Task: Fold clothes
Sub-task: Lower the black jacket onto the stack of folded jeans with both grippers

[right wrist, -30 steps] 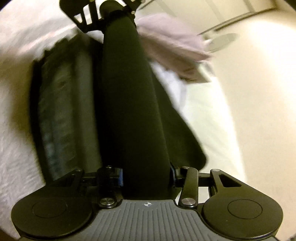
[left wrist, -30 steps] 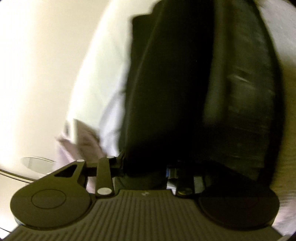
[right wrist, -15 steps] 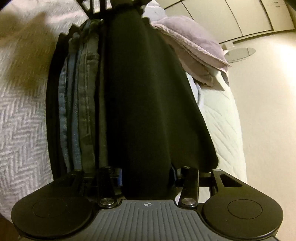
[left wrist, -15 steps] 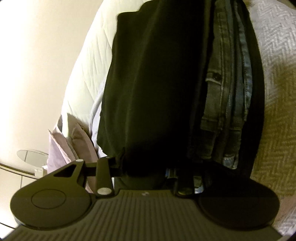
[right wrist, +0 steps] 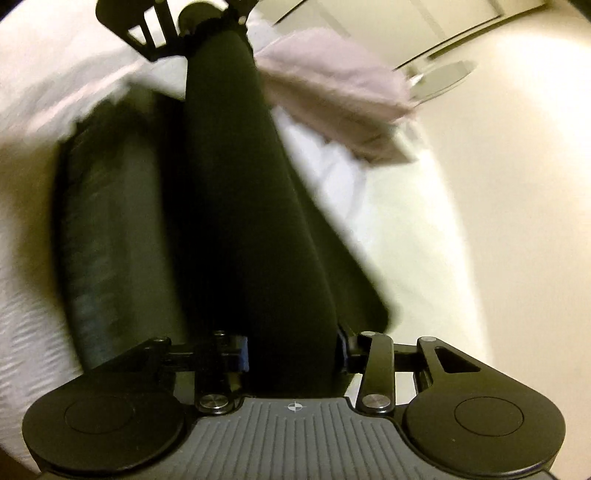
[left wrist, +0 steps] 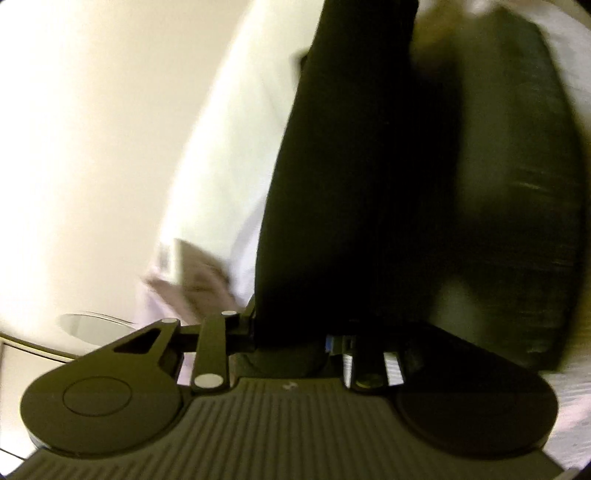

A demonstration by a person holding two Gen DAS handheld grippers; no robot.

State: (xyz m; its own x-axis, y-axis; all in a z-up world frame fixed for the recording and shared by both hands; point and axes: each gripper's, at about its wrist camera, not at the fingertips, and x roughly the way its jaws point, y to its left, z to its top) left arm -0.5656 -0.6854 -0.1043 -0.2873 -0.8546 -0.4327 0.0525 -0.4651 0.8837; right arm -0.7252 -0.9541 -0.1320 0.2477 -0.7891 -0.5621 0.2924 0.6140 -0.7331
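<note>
A black garment (left wrist: 351,184) stretches taut between my two grippers above the bed. In the left wrist view the left gripper (left wrist: 291,339) has its jaws closing, with the cloth's end pinched between the pads. In the right wrist view the same black garment (right wrist: 251,221) runs from the right gripper (right wrist: 291,354), whose jaws are also closing on the cloth, up to the left gripper (right wrist: 207,22) at the top edge. Below it lies a dark folded pile with jeans (right wrist: 107,240), also visible in the left wrist view as a blurred pile (left wrist: 517,203). Both views are motion-blurred.
The white textured bedspread (right wrist: 22,314) carries the pile. A lilac pillow (right wrist: 332,92) lies at the bed's far end. Beyond it stands a small round glass table (right wrist: 439,77). Cream floor (right wrist: 498,221) runs along the bed's side.
Both grippers have lifted with the black garment. The cloth now hangs narrower and tauter, the pile and bed look farther below, and the views have gone blurred.
</note>
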